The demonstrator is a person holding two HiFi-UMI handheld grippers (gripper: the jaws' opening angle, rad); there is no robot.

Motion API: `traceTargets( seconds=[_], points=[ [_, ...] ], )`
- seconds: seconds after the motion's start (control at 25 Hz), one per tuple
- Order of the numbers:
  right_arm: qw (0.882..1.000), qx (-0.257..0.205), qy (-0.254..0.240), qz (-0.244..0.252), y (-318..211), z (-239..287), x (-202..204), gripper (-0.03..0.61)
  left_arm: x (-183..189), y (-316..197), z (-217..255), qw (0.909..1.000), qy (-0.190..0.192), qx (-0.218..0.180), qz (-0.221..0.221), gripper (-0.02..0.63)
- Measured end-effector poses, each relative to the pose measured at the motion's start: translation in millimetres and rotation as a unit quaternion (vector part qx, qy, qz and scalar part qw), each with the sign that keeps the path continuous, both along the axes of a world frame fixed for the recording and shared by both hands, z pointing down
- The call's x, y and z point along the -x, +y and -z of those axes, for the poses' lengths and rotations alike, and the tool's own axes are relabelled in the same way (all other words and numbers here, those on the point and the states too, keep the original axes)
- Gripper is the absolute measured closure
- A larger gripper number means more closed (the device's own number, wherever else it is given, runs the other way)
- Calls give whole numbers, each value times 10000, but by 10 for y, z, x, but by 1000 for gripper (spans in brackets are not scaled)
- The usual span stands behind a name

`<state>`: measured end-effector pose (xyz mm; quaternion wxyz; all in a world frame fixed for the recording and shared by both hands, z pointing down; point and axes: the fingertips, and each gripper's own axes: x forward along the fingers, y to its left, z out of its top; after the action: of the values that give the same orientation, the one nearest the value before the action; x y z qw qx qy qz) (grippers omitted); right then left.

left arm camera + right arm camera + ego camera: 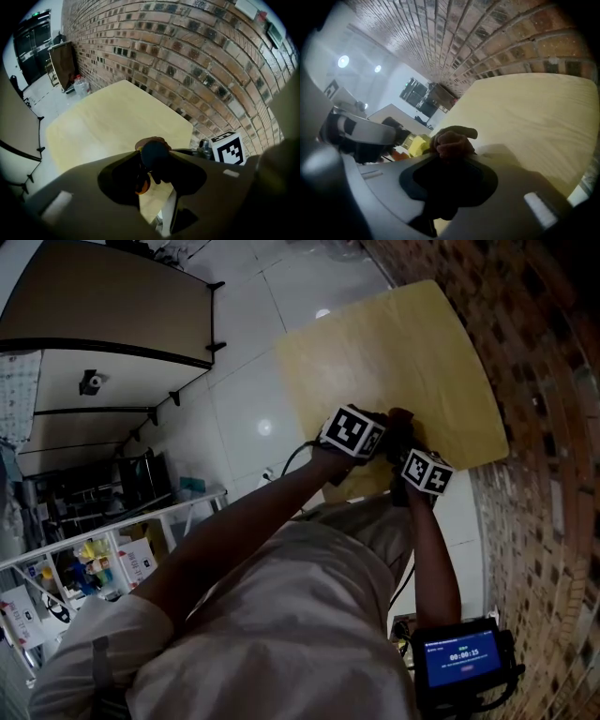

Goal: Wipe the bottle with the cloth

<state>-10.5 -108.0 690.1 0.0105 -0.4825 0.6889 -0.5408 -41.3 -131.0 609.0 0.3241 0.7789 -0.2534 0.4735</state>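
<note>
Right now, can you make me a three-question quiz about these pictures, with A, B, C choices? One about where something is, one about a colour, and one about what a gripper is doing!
1. Where does the table stand?
A. beside a brick wall
B. on grass
C. under a bed

2. What colour is the cloth?
A. bright green
B. white
C. reddish brown

3. What is the right gripper doing?
A. hanging open and empty
B. gripping the cloth
C. holding a spoon

Answers:
1 A: the head view shows bricks running right along the table's edge.
2 C: the bunched cloth looks reddish brown in the right gripper view.
3 B: the cloth sticks out from between its fingers.
</note>
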Motion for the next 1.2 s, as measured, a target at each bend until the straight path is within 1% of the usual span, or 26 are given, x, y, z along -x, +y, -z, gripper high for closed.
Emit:
traceTargets(
  seconds=[0.12, 0.2, 0.28, 0.36, 0.4, 0.44, 0.48, 0.52, 0.56, 0.6, 0.64, 0.68, 0.76, 0.84, 0.88, 0.96, 1.0, 1.04, 1.08, 1.12, 1.16, 1.2],
  points=[
    [9984, 544, 135, 26, 19, -291, 28, 497, 37, 42, -30, 9997, -208, -47, -118, 430],
    [9946, 982, 275, 168, 42, -504, 61, 496, 17, 44, -11, 9988, -298, -213, -331, 430],
    [9901, 1284, 398, 395, 59, -654, 79, 495, 13, 47, -14, 9982, -332, -263, -428, 430],
    [9880, 1340, 447, 629, 60, -671, 57, 495, 43, 47, -29, 9978, -344, -229, -521, 430],
    [9882, 1287, 465, 692, 58, -639, 6, 495, 32, 64, -29, 9970, -296, -219, -682, 430],
    [9895, 1187, 458, 681, 52, -585, -81, 495, 8, 99, -25, 9949, -246, -232, -954, 430],
    [9919, 1051, 394, 598, 38, -510, -198, 495, -16, 144, -18, 9906, -226, -278, -1323, 431],
    [9945, 894, 267, 480, 14, -416, -328, 495, -36, 192, -8, 9836, -229, -356, -1751, 431],
    [9966, 722, 104, 378, -14, -308, -453, 495, -55, 240, 10, 9740, -238, -462, -2203, 431],
    [9980, 543, -53, 332, -42, -193, -562, 495, -72, 290, 32, 9619, -250, -585, -2660, 431],
    [9985, 364, -175, 363, -66, -75, -650, 495, -85, 351, 51, 9474, -265, -701, -3113, 431],
    [9984, 190, -258, 472, -83, 45, -715, 495, -91, 426, 57, 9308, -287, -799, -3554, 431],
    [9955, -124, -368, 867, -103, 286, -762, 495, -93, 584, 41, 8935, -360, -976, -4369, 431],
    [9882, -389, -524, 1389, -120, 537, -694, 495, -91, 709, 7, 8546, -465, -1165, -5039, 431],
    [9826, -514, -655, 1657, -130, 670, -618, 495, -86, 757, -10, 8347, -533, -1271, -5331, 431],
    [9690, -744, -979, 2145, -150, 923, -421, 494, -57, 830, -44, 7921, -723, -1495, -5873, 433],
    [9618, -819, -1123, 2360, -160, 1021, -317, 494, -37, 853, -62, 7707, -842, -1606, -6108, 433],
    [9551, -835, -1213, 2572, -165, 1078, -216, 494, -17, 863, -77, 7515, -963, -1709, -6299, 434],
    [9492, -772, -1217, 2797, -160, 1077, -121, 494, -2, 864, -90, 7363, -1068, -1798, -6435, 434],
    [9439, -629, -1114, 3043, -141, 1010, -31, 494, 8, 859, -98, 7263, -1143, -1866, -6516, 436],
    [9386, -431, -926, 3295, -111, 887, 50, 495, 13, 852, -103, 7213, -1183, -1909, -6552, 436],
    [9333, -213, -726, 3509, -78, 740, 123, 495, 17, 847, -106, 7200, -1197, -1929, -6558, 436]
  ],
)
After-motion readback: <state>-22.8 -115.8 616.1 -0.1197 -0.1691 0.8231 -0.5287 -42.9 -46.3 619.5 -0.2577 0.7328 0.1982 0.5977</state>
